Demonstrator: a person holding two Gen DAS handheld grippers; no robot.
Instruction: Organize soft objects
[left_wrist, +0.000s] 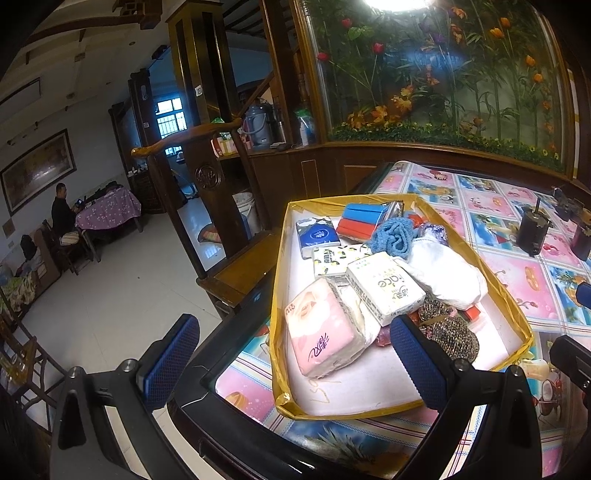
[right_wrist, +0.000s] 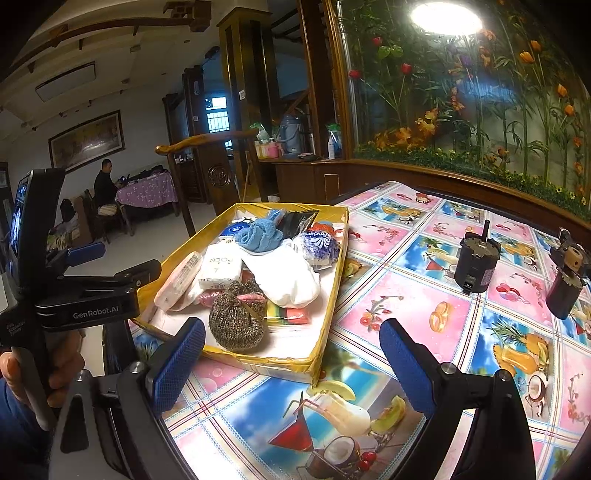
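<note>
Tray (right_wrist: 334, 295) sits on table (right_wrist: 424, 306), near its left edge. In tray: tissue packs (left_wrist: 384, 291) w/ cloth bundle (left_wrist: 447, 273) just right of them, knit pouch (right_wrist: 236, 321) at near end, knit cloth (right_wrist: 258, 232) toward far end. Two cylinders (right_wrist: 476, 262) stand on table right of tray, well apart from it. Chair (right_wrist: 207, 177) behind tray, off table's far-left side.

The tray (right_wrist: 334, 273) has yellow walls and a white floor. Inside it lie a pale pink rose-printed tissue pack (left_wrist: 319, 334), a white pack with green lettering (left_wrist: 384, 290), a sky-blue knitted cloth (right_wrist: 255, 230) and a speckled brown-and-black knitted pouch (right_wrist: 234, 319). Beneath the tray, the tabletop (right_wrist: 406, 306) shows pink and blue squares printed with fruit and cocktails.
</note>
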